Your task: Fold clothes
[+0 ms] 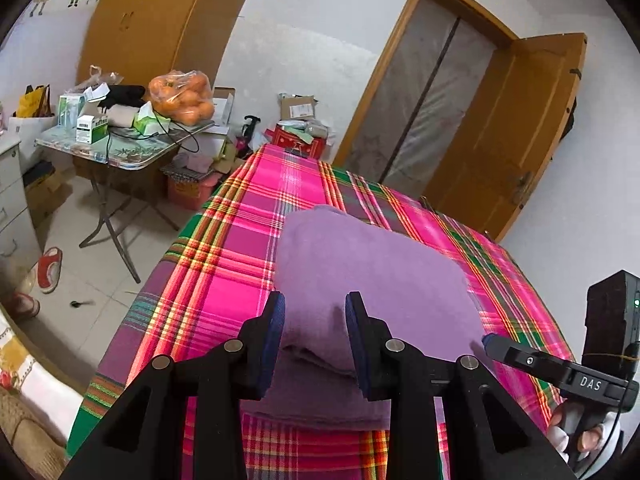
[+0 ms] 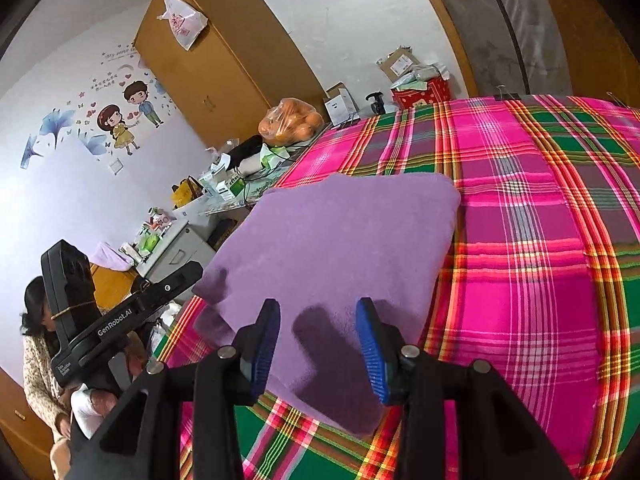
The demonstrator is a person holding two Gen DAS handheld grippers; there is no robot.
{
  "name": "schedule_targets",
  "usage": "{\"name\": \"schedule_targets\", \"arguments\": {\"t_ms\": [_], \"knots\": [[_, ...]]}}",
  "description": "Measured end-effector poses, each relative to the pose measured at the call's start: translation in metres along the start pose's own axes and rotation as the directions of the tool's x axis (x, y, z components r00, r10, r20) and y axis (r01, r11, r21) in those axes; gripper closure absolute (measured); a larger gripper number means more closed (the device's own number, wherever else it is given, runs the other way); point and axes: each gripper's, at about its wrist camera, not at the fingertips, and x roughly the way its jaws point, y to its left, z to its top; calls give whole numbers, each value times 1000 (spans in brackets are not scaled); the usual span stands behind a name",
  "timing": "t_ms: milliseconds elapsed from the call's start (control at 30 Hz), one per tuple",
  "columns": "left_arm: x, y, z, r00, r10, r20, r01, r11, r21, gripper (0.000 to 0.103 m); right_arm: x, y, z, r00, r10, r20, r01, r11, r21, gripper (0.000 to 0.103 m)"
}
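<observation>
On the plaid-covered tabletop (image 1: 240,216), a folded purple cloth (image 1: 372,272) lies in a thick, layered stack near the front edge. The left tongs (image 1: 315,312) hover low over the cloth's near-left part, their dark-padded fingers apart with nothing between them but the fabric below. The right tongs (image 2: 318,318) hang above the cloth (image 2: 340,248) from the other side, blue pads spread wide and casting twin shadows on the purple surface; they grip nothing. In the left wrist view the right tongs (image 1: 486,340) reach in from the right, their tip by the cloth's right edge, a gloved hand (image 1: 576,436) on the handle.

Beyond the far-left side of the tabletop stands a small folding table (image 1: 120,152) crowded with a bag of oranges (image 1: 182,98), boxes and tissues. A wooden wardrobe (image 2: 224,60) backs it, a red box (image 2: 422,94) sits by the far edge, and a wooden door (image 1: 516,128) stands open at the right. A red slipper (image 1: 50,264) lies on the floor.
</observation>
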Motion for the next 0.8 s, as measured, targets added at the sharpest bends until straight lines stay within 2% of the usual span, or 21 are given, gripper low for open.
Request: {"name": "schedule_targets", "arguments": {"t_ms": [300, 500, 700, 800], "knots": [[-8, -14, -3, 999, 20, 41, -23, 998, 67, 71, -2, 3, 0, 1000, -1, 15, 1, 1000, -15, 62], [2, -4, -6, 999, 27, -34, -26, 999, 25, 71, -5, 9, 1, 1000, -10, 11, 11, 999, -51, 62], [15, 2, -10, 992, 27, -123, -27, 1000, 2, 71, 9, 31, -7, 987, -143, -69, 126, 970, -207, 62], [17, 5, -11, 991, 21, -135, -23, 1000, -14, 72, 16, 40, -13, 975, -212, -67, 184, 938, -295, 62]]}}
